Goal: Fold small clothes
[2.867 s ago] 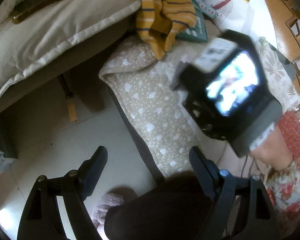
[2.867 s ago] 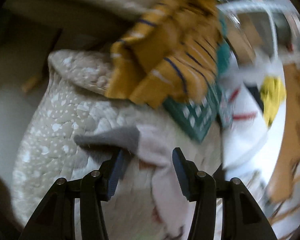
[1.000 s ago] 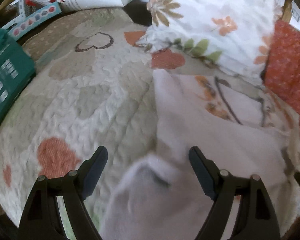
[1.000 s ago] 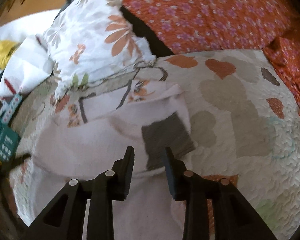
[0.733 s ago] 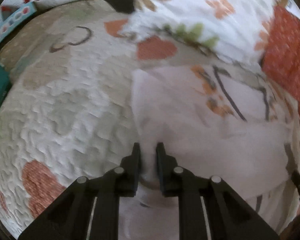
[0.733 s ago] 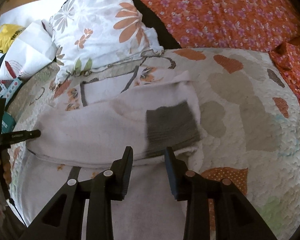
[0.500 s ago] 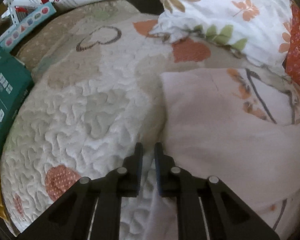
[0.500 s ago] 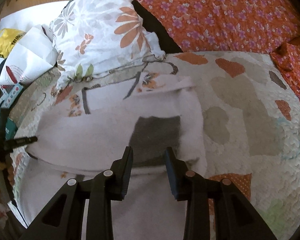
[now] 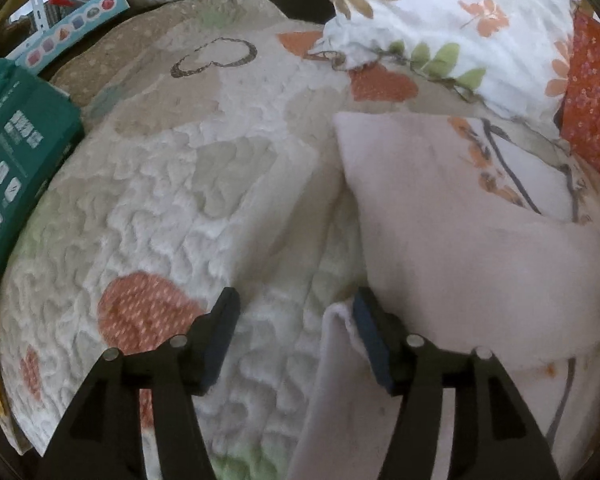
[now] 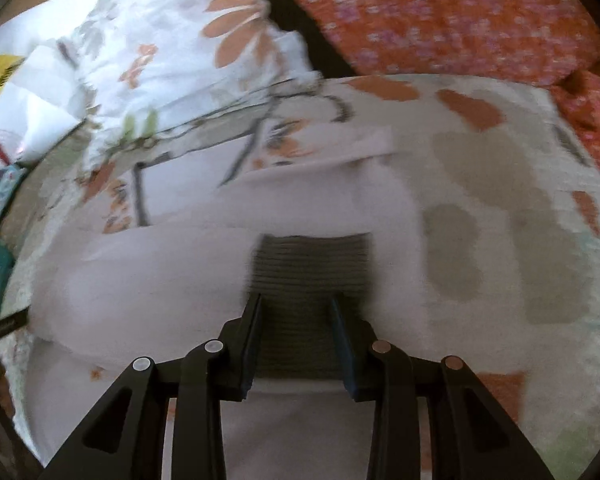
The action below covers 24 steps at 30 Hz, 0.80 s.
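Left tongs point(image 9: 294, 312) released, right tongs point(image 10: 296, 312) part-spread over garment point(image 10: 204, 276); pillow point(image 9: 440, 20) nr.

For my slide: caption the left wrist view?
Open left tongs beside folded pale garment on heart-patterned quilt.

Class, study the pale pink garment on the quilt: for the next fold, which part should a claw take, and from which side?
Probably the grey ribbed cuff of the pale pink garment, approached from the near edge with the right claw. The cuff is a thick, flat band lying directly between its parted fingers.
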Available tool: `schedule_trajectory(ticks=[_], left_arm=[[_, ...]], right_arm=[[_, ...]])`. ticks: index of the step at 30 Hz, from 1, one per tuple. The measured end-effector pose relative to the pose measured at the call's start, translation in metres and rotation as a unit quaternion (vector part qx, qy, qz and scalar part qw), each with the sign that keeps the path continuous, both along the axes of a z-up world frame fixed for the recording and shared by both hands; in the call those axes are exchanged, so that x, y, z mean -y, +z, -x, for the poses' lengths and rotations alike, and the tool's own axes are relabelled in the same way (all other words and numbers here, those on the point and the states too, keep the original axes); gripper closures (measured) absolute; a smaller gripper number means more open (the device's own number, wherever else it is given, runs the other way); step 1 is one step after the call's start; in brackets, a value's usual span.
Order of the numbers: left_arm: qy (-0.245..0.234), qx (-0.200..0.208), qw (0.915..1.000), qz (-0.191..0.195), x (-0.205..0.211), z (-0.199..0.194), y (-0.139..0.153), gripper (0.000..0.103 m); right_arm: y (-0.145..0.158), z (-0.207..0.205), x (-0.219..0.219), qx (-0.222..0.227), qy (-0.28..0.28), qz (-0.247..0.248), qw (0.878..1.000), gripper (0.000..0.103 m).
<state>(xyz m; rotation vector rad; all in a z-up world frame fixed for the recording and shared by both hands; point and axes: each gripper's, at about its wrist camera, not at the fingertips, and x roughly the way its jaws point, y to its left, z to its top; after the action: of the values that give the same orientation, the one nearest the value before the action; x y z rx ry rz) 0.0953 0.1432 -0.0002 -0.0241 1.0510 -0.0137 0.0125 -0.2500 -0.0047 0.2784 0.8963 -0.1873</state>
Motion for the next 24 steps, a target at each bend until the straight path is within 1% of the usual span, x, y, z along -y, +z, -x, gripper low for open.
schedule_trajectory(ticks=[1, 2, 3, 5, 6, 7, 9, 12, 15, 17, 18, 19, 21, 22, 23, 24], left_arm=[[0.003, 0.0, 1.0, -0.004, -0.001, 0.007, 0.003, 0.037], [0.005, 0.002, 1.0, -0.006, -0.002, 0.013, 0.006, 0.035], [0.006, 0.004, 1.0, -0.004, -0.004, 0.02, 0.009, 0.031], [0.006, 0.0, 0.9999, 0.011, -0.009, 0.034, 0.012, 0.03], [0.005, -0.005, 0.9998, 0.02, -0.012, 0.04, 0.012, 0.029], [0.006, -0.01, 0.9996, 0.026, -0.014, 0.044, 0.012, 0.029], [0.011, -0.025, 0.9988, 0.041, -0.022, 0.056, 0.01, 0.029], [0.003, -0.039, 0.9974, 0.061, -0.03, 0.071, 0.009, 0.029], [-0.012, -0.042, 0.9973, 0.06, -0.034, 0.085, 0.008, 0.03], [-0.019, -0.048, 0.9957, 0.077, -0.04, 0.097, 0.004, 0.044], [-0.02, -0.054, 0.9944, 0.088, -0.043, 0.102, 0.0, 0.061], [-0.02, -0.059, 0.9935, 0.096, -0.045, 0.109, -0.003, 0.067], [-0.023, -0.048, 0.9924, 0.111, -0.049, 0.123, -0.004, 0.067], [-0.024, -0.049, 0.9913, 0.12, -0.051, 0.13, -0.005, 0.067], [-0.026, -0.046, 0.9903, 0.129, -0.053, 0.138, -0.006, 0.067], [-0.029, -0.044, 0.9897, 0.133, -0.053, 0.143, -0.007, 0.067]], right_arm=[[0.004, 0.006, 0.004, -0.001, -0.008, 0.002, 1.0, 0.064], [0.008, 0.012, 0.006, -0.001, -0.011, 0.0, 1.0, 0.059], [0.012, 0.02, 0.009, 0.002, -0.012, -0.003, 1.0, 0.057], [0.021, 0.037, 0.011, 0.007, -0.013, -0.006, 1.0, 0.054], [0.024, 0.046, 0.012, 0.01, -0.014, -0.008, 1.0, 0.051], [0.028, 0.057, 0.014, 0.014, -0.017, -0.014, 1.0, 0.05], [0.032, 0.076, 0.021, 0.018, -0.029, -0.031, 0.999, 0.044], [0.028, 0.106, 0.04, 0.014, -0.065, -0.073, 0.995, 0.043], [0.019, 0.133, 0.059, 0.002, -0.105, -0.113, 0.988, 0.042], [0.01, 0.147, 0.068, -0.008, -0.121, -0.141, 0.982, 0.042], [0.004, 0.152, 0.071, -0.016, -0.124, -0.158, 0.979, 0.042], [-0.005, 0.156, 0.072, -0.03, -0.122, -0.182, 0.975, 0.042], [-0.022, 0.165, 0.07, -0.044, -0.109, -0.237, 0.964, 0.041], [-0.022, 0.171, 0.067, -0.033, -0.108, -0.241, 0.964, 0.041], [-0.021, 0.174, 0.064, -0.03, -0.104, -0.241, 0.964, 0.041], [-0.021, 0.178, 0.06, -0.032, -0.092, -0.253, 0.963, 0.041]])
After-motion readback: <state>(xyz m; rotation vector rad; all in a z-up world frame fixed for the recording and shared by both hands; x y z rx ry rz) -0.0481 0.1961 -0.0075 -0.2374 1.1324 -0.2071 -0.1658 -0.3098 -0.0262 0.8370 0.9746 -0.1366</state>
